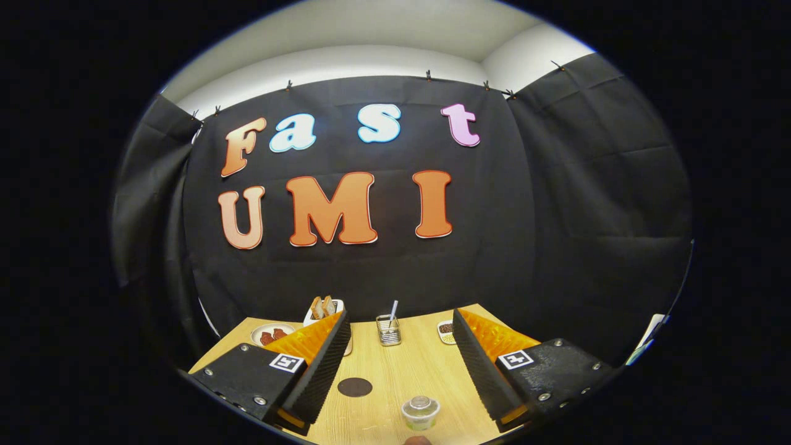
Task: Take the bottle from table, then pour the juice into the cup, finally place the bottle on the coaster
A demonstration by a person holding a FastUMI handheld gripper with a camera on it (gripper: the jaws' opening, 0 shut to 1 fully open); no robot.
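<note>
My gripper (pixel 401 337) is open, raised above the wooden table (pixel 420 364), with nothing between its fingers. Below and between the fingers stands a clear plastic cup (pixel 420 412) with a little greenish liquid at its bottom. A dark round coaster (pixel 355 387) lies on the table to the cup's left, close to the left finger. A small brown rounded thing (pixel 417 440) peeks in just nearer than the cup; I cannot tell whether it is the bottle's cap.
At the table's far side stands a small wire holder (pixel 389 329) with a stick in it. A white dish with toast (pixel 324 309) and a plate of red food (pixel 272 335) sit far left. A small bowl (pixel 446 331) sits far right.
</note>
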